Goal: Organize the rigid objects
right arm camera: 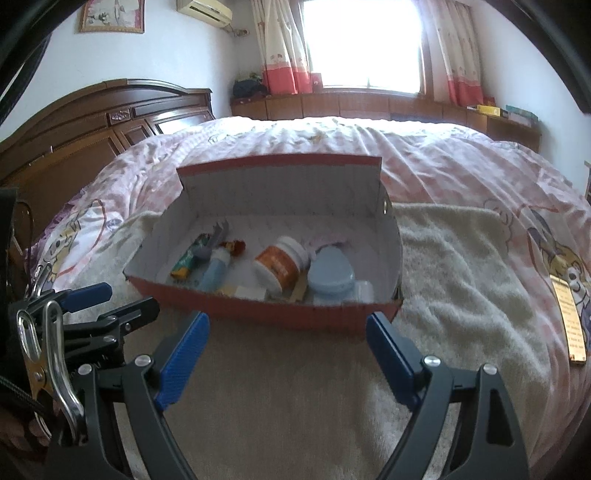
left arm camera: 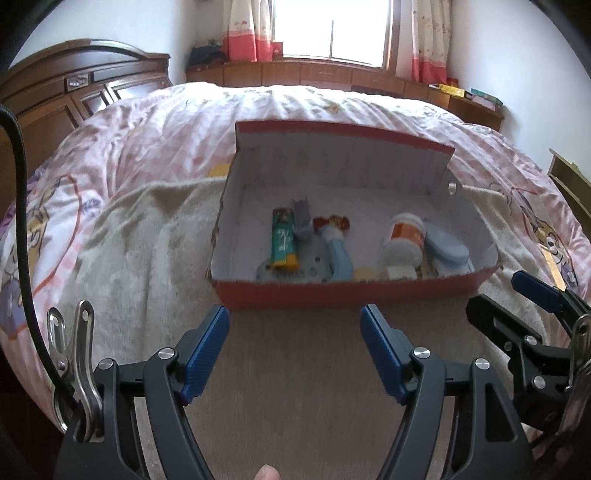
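Observation:
A red cardboard box with a white inside and a raised lid sits on a beige towel on the bed. Inside lie a green and orange tube, a grey clip, a light blue tube with a red top, an orange and white jar and a pale blue case. My left gripper is open and empty just in front of the box. My right gripper is open and empty in front of the box. The jar and blue case show there too.
The bed has a pink patterned quilt and a dark wooden headboard at the left. A window with curtains and low wooden cabinets stand behind. A yellow card lies on the quilt at the right.

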The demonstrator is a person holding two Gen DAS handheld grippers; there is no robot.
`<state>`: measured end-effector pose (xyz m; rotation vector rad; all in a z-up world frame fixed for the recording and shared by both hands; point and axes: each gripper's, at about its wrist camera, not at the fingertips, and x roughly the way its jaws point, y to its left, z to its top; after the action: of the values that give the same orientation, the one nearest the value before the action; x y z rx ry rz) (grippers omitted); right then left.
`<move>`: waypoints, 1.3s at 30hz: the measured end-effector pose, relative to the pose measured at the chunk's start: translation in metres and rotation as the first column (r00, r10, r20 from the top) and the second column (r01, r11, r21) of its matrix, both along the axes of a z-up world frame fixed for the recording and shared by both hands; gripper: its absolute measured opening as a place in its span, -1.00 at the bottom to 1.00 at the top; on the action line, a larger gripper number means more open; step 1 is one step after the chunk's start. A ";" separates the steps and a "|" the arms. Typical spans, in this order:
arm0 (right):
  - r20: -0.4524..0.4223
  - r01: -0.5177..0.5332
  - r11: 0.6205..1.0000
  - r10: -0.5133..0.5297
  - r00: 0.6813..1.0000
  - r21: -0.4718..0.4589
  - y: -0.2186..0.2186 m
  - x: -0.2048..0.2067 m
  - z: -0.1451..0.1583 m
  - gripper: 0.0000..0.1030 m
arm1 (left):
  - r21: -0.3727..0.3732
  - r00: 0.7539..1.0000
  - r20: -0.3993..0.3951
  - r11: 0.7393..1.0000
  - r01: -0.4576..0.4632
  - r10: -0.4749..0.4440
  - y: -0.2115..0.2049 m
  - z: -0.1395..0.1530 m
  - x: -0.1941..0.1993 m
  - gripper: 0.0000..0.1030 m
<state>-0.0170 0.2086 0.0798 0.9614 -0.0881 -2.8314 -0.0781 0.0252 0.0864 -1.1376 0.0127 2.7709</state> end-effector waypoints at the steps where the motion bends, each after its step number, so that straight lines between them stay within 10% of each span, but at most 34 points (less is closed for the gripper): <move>1: 0.007 0.001 1.000 -0.001 1.000 0.003 0.000 0.001 -0.003 0.74 | -0.001 1.000 0.007 1.000 -0.002 0.002 0.000 -0.003 0.001 0.45; 39: 0.185 0.085 0.996 -0.087 0.979 0.020 0.008 -0.011 -0.065 0.75 | -0.037 0.989 0.145 0.999 -0.016 0.022 0.014 -0.051 -0.010 0.45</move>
<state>-0.0279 0.2169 0.0144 1.2523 -0.1368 -2.8144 -0.0882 0.0387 0.0353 -1.3534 0.0353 2.7065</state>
